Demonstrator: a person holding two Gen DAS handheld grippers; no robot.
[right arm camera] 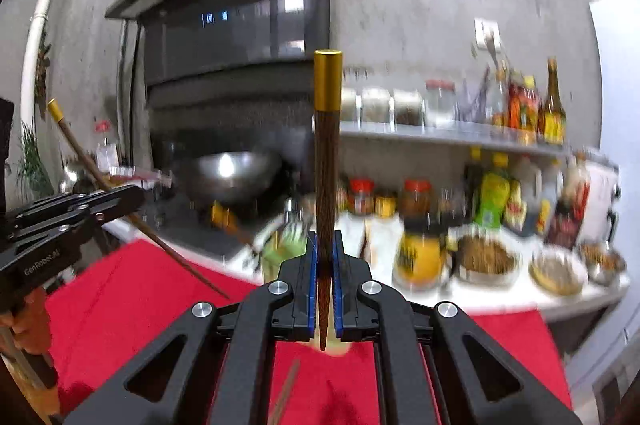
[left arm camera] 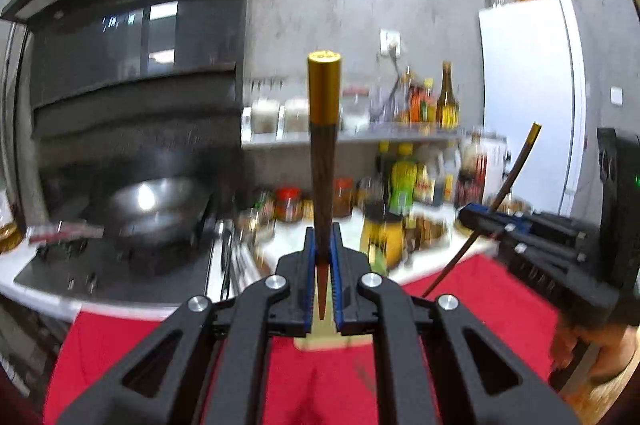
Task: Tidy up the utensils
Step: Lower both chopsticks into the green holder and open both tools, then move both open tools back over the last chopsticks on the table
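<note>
My left gripper [left arm camera: 323, 245] is shut on a dark wooden chopstick [left arm camera: 323, 161] with a gold cap, held upright above the red cloth [left arm camera: 480, 301]. My right gripper [right arm camera: 326, 249] is shut on a matching chopstick [right arm camera: 327, 161], also upright. Each gripper shows in the other's view: the right one [left arm camera: 472, 221] with its tilted chopstick [left arm camera: 508, 181], the left one [right arm camera: 132, 197] with its tilted chopstick [right arm camera: 96, 177]. A pale holder [left arm camera: 320, 339] lies under the left jaws, mostly hidden. Another chopstick [right arm camera: 286, 391] lies blurred on the cloth [right arm camera: 132, 301].
A wok [left arm camera: 160, 209] sits on the stove [left arm camera: 104, 273] at the left under a range hood [left arm camera: 132, 25]. Jars and sauce bottles [right arm camera: 492, 193] crowd the counter and shelf [right arm camera: 440, 135] behind. Bowls [right arm camera: 486, 261] stand at the right. A white fridge [left arm camera: 532, 97] is far right.
</note>
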